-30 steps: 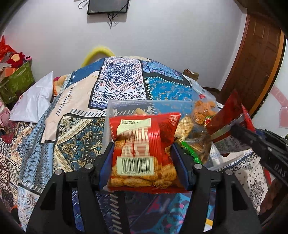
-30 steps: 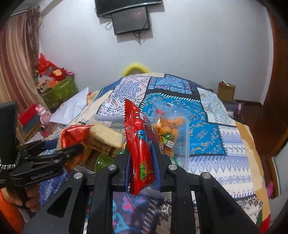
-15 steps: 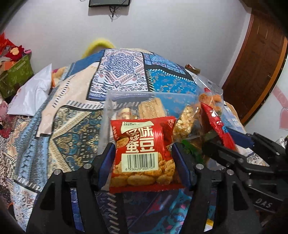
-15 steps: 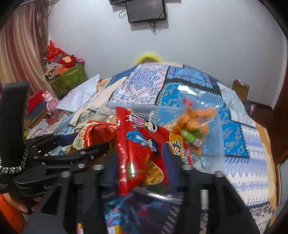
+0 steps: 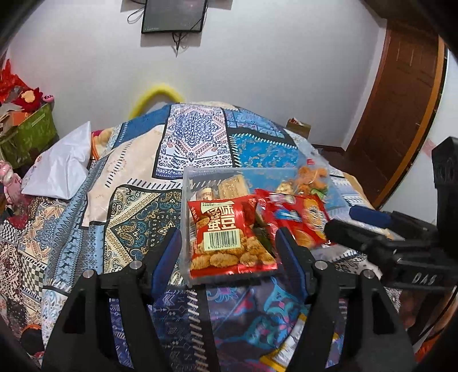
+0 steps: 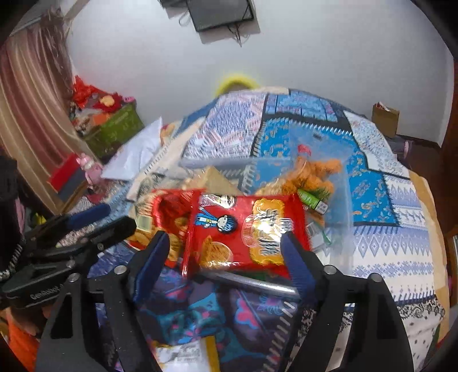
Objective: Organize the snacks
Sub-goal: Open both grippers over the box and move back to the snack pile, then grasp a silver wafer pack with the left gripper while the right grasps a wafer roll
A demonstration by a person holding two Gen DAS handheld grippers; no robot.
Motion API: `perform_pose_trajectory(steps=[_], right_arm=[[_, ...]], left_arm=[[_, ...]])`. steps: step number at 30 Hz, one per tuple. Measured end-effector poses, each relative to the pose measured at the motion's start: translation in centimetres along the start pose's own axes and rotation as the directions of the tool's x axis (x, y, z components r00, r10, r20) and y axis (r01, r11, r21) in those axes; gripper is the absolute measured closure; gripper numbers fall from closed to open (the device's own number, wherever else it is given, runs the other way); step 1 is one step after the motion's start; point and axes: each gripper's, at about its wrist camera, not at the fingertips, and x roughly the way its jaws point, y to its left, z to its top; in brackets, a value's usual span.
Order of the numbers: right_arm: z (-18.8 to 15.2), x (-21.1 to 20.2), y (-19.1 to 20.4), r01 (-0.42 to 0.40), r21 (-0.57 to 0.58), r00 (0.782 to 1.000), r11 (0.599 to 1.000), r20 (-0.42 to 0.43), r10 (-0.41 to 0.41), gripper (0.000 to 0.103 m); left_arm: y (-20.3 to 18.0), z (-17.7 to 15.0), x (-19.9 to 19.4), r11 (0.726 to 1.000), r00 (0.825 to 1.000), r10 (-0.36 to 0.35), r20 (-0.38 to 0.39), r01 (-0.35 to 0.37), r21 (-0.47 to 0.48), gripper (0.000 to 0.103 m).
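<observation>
Release step, both sides. Best done by drawing each gripper straight back and up so the pads clear the packs without dragging them out of the clear bin [image 5: 187, 183] on the bedspread [image 5: 134, 206]. Left gripper [image 5: 227, 251]: jaws apart and opening, egg-snack pack [image 5: 226, 237] between them, untouched, leaning on the bin's near wall. Right gripper [image 6: 224, 257]: jaws opening wide, red chip pack [image 6: 246, 229] lying flat between them, free, near the bin's front edge.

Ahead of me a white wall [image 5: 257, 71] carries a dark screen [image 5: 174, 15]. A patchwork quilt [image 5: 194, 137] covers the bed. A brown door [image 5: 400, 108] stands right; a striped curtain [image 6: 31, 114] hangs left beside a green box [image 6: 114, 128].
</observation>
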Motion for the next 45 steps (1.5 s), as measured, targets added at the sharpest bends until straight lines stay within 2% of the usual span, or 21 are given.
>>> perform_pose_trajectory(steps=[7,16,22,26,31,32,34,36,41,45], right_arm=[[-1.3,-3.1,1.1,0.031,-0.020,0.999,0.999,0.029,-0.030,0.025],[-6.0,-4.7,3.3,0.044,-0.044,0.999,0.998,-0.011,-0.045,0.025],[-9.9,-4.1,5.2,0.018,-0.045,0.997,0.999,-0.081,-0.022,0.025],[-12.6,-2.6,6.5,0.001,-0.067,0.987,0.998,-0.158,-0.011,0.025],[-14.8,-1.3,8.0,0.015,-0.119,0.977,0.993,-0.210,-0.040,0.025],[-15.1,-1.1,8.1,0.023,-0.121,0.976,0.992,-0.213,-0.049,0.026],[-15.5,-0.7,8.2,0.021,-0.125,0.973,0.992,-0.226,-0.049,0.035],[-15.7,-0.6,8.2,-0.002,-0.124,0.970,0.992,-0.241,-0.028,0.058],[-15.8,-1.8,8.0,-0.008,-0.139,0.977,0.990,-0.212,-0.022,0.071],[-15.7,-3.5,6.7,-0.007,-0.115,0.985,0.993,-0.174,-0.014,0.072]], left_arm=[[-0.3,-1.7,-3.2,1.000,1.000,0.000,0.005,0.000,0.024,0.033],[-0.5,-6.3,-6.4,0.999,1.000,-0.002,-0.030,0.003,0.054,0.031],[0.3,-10.2,-7.2,0.999,0.996,-0.001,-0.092,0.005,0.037,0.031],[0.7,-12.2,-7.0,1.000,0.991,0.004,-0.134,0.000,0.029,0.031],[1.1,-13.9,-7.2,1.000,0.987,0.006,-0.161,-0.004,0.009,0.031],[1.1,-14.1,-7.1,1.000,0.986,0.006,-0.167,-0.005,0.006,0.031],[1.1,-14.6,-7.0,1.000,0.984,0.008,-0.178,-0.007,0.005,0.031],[0.9,-14.9,-7.0,1.000,0.983,0.009,-0.186,-0.008,0.010,0.031],[0.0,-14.8,-6.7,1.000,0.981,0.003,-0.194,0.002,0.027,0.031],[-1.3,-14.1,-6.1,0.999,0.980,-0.010,-0.198,0.020,0.049,0.031]])
